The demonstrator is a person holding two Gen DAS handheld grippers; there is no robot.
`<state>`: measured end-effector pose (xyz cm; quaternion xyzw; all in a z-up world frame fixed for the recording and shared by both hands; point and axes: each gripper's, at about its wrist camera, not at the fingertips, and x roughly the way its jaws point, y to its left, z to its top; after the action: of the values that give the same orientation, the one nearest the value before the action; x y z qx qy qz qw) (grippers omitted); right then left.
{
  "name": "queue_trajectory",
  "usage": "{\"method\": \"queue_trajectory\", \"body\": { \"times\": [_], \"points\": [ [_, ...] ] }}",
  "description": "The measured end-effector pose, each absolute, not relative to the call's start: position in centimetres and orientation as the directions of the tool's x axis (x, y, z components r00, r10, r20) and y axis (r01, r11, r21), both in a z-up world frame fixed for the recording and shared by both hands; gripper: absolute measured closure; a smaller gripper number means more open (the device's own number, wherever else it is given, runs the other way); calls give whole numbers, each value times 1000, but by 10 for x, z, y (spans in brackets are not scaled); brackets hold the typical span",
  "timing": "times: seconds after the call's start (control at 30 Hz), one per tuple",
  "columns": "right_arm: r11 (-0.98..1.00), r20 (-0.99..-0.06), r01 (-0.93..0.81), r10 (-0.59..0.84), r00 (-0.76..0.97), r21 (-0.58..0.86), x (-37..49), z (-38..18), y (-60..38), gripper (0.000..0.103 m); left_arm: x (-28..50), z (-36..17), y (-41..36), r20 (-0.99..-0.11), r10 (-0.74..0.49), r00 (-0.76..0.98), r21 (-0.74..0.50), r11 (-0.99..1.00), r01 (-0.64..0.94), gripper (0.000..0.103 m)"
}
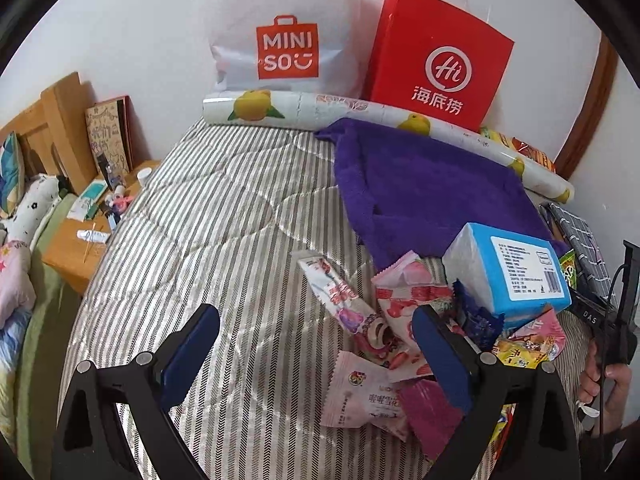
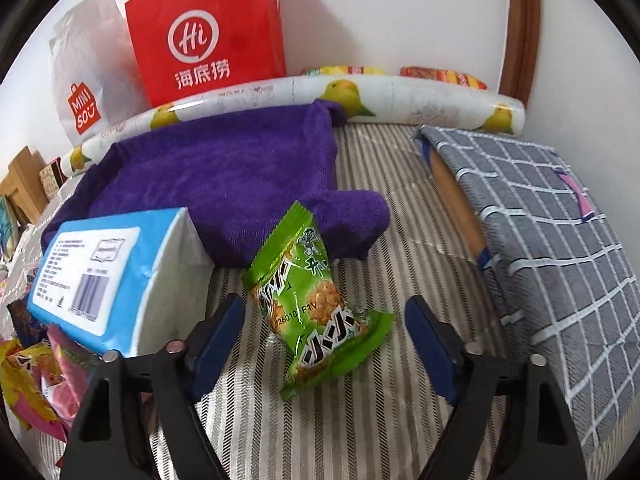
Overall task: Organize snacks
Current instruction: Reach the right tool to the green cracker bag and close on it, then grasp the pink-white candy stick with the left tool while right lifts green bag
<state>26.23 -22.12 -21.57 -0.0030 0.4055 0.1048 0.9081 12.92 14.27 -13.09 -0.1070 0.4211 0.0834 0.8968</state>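
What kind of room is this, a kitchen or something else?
Most likely a bedroom: the snacks lie on a striped mattress, with a wooden headboard and a cluttered bedside table beside it.

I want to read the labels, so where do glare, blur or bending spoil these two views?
Left wrist view: sheen on the striped cover, the wrapped roll bends with the lens, and the blue pack has unreadably small print. Right wrist view: glare streaks on the green snack bag, soft blur on the checked cloth.
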Motion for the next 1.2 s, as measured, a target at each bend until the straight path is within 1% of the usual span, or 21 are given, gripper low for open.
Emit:
{"method": "queue_trajectory", "body": {
  "times": [0.03, 0.07, 0.17, 0.3, 0.47, 0.7, 0.77, 0.93, 1.03, 1.13, 1.2],
  "points": [
    [977, -738, -192, 193, 646, 88, 262, -216, -222, 43, 130, -133, 144, -776, 63, 627, -119, 962, -244, 6],
    [977, -739, -191, 198, 645, 95, 263, -217, -224, 47, 130, -134, 145, -778, 66, 625, -117, 962, -247, 6],
    [976, -735, -192, 205, 646, 104, 262, -217, -226, 47, 130, -135, 150, -781, 60, 621, -130, 958, -255, 6],
    [978, -727, -193, 192, 660, 83, 256, -214, -225, 48, 130, -133, 155, -780, 37, 624, -159, 954, -255, 6],
    [978, -716, -186, 195, 670, 92, 246, -205, -227, 48, 135, -134, 156, -793, 86, 603, -104, 956, -274, 7],
    [978, -702, -188, 194, 685, 87, 225, -192, -226, 48, 149, -144, 162, -807, 56, 587, -132, 953, -272, 7],
    [979, -702, -184, 194, 685, 91, 219, -190, -227, 48, 156, -149, 162, -816, 44, 577, -131, 957, -258, 18],
    [983, -711, -168, 169, 683, 73, 207, -188, -227, 48, 169, -164, 165, -840, 6, 543, -154, 956, -249, 31],
    [985, -713, -157, 160, 682, 70, 198, -186, -228, 48, 166, -169, 172, -840, -23, 541, -191, 948, -255, 33],
    [987, -714, -143, 154, 683, 76, 190, -185, -229, 48, 166, -173, 175, -839, -65, 540, -233, 940, -249, 40],
    [988, -717, -131, 153, 680, 87, 187, -185, -229, 48, 168, -175, 174, -835, -77, 545, -240, 942, -236, 40]
  ]
}}
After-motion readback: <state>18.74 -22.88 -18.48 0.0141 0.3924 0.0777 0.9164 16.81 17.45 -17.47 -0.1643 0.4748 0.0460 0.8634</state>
